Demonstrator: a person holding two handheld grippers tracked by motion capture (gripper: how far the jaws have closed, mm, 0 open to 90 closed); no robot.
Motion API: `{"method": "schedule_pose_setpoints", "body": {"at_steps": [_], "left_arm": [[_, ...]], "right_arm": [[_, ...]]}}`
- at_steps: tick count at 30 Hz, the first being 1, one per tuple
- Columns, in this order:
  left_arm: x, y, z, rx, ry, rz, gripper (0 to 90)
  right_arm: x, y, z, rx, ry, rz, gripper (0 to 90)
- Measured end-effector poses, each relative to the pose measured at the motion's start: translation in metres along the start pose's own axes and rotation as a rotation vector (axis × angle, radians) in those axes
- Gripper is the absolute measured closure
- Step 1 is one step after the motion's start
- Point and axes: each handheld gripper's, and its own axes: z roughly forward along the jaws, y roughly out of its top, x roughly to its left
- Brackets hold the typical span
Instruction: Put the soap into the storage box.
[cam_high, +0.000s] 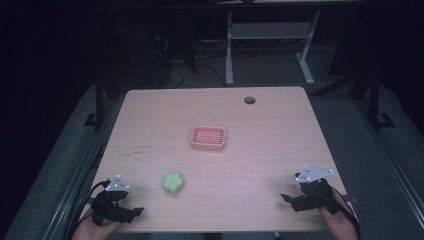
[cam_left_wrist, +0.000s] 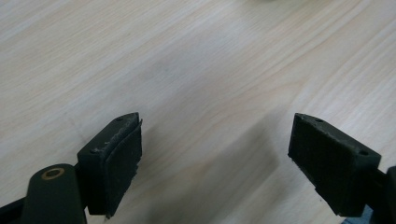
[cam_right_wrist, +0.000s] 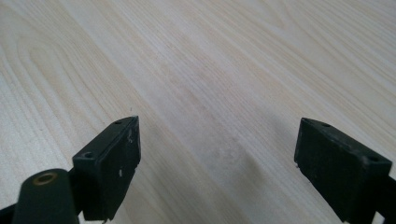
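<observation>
A pink perforated tray (cam_high: 208, 138) lies near the middle of the wooden table (cam_high: 270, 130). A pale green flower-shaped lump (cam_high: 173, 183) sits nearer the front, left of centre. My left gripper (cam_high: 134, 213) rests at the front left corner, a short way left of the green lump. Its jaws stand wide apart in the left gripper view (cam_left_wrist: 217, 140), with bare wood between them. My right gripper (cam_high: 289, 200) rests at the front right edge. In the right gripper view (cam_right_wrist: 217, 144) its jaws are also spread wide over bare tabletop.
A round cable hole (cam_high: 249, 100) marks the table's far right area. Beyond the far edge stand the white legs of another desk (cam_high: 229, 55) and loose cables on the dark floor (cam_high: 175, 70). Black frame rails (cam_high: 75, 170) run along the table's sides.
</observation>
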Motion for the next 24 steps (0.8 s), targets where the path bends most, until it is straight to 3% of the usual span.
{"method": "schedule_pose_setpoints", "body": {"at_steps": [6, 24], "left_arm": [[-0.004, 0.007, 0.000, -0.014, -0.011, 0.004, 17.1], [-0.019, 0.035, 0.006, 0.017, -0.026, 0.065, 17.1]], "right_arm": [[0.000, 0.000, 0.001, -0.009, 0.001, 0.003, 14.0], [0.001, 0.000, 0.002, -0.007, 0.007, -0.012, 14.0]]}}
